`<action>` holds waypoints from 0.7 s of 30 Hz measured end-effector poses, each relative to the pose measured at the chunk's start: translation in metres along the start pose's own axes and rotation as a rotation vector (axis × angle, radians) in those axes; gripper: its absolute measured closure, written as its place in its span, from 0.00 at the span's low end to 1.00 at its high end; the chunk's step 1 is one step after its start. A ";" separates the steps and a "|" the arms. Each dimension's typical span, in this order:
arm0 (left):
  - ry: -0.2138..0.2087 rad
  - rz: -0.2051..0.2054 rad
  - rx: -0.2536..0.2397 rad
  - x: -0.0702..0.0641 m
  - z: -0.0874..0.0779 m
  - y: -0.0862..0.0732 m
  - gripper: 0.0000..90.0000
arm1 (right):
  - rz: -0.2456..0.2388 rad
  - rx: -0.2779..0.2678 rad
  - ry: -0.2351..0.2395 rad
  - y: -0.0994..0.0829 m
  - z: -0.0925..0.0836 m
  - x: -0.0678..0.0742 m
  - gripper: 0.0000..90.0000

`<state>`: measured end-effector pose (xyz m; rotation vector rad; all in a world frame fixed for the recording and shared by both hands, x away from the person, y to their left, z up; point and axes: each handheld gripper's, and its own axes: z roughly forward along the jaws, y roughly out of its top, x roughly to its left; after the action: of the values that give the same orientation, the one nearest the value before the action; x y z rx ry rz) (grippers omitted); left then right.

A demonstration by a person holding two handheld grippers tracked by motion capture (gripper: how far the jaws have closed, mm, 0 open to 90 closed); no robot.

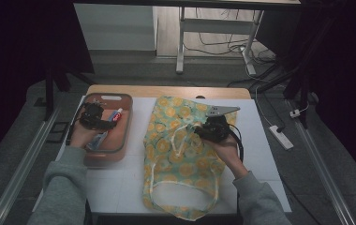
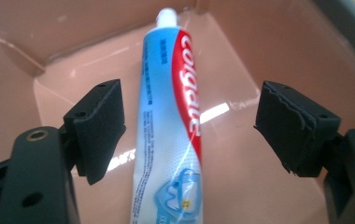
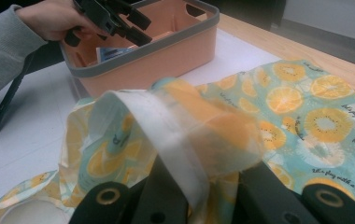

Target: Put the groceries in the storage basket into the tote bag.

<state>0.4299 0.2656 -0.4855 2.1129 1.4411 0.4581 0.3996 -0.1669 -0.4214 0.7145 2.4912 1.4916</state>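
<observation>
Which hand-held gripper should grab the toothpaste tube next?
Left. The left hand-held gripper hangs open astride the toothpaste tube in the pink bin; the right hand-held gripper is shut on the fruit-print bag.

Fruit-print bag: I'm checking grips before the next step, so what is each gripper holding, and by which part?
The right gripper is shut on the bag at its white handle strap. The left gripper is open astride the toothpaste tube, holding nothing.

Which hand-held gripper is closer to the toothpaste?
Left. The left hand-held gripper is inside the bin, open around the toothpaste. The right hand-held gripper is off to the side, shut on the bag.
</observation>
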 end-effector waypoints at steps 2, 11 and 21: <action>0.000 -0.005 0.006 0.002 0.004 0.000 0.27 | 0.000 0.001 0.000 0.000 0.000 0.000 0.99; 0.006 -0.010 0.075 0.005 0.019 0.000 0.24 | 0.002 0.008 0.000 -0.001 0.002 0.000 0.99; 0.010 0.000 0.134 0.003 0.025 0.000 0.22 | 0.004 0.012 0.003 -0.001 0.003 0.000 0.99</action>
<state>0.4445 0.2622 -0.5051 2.2176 1.5150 0.3821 0.4001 -0.1654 -0.4239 0.7194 2.5044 1.4822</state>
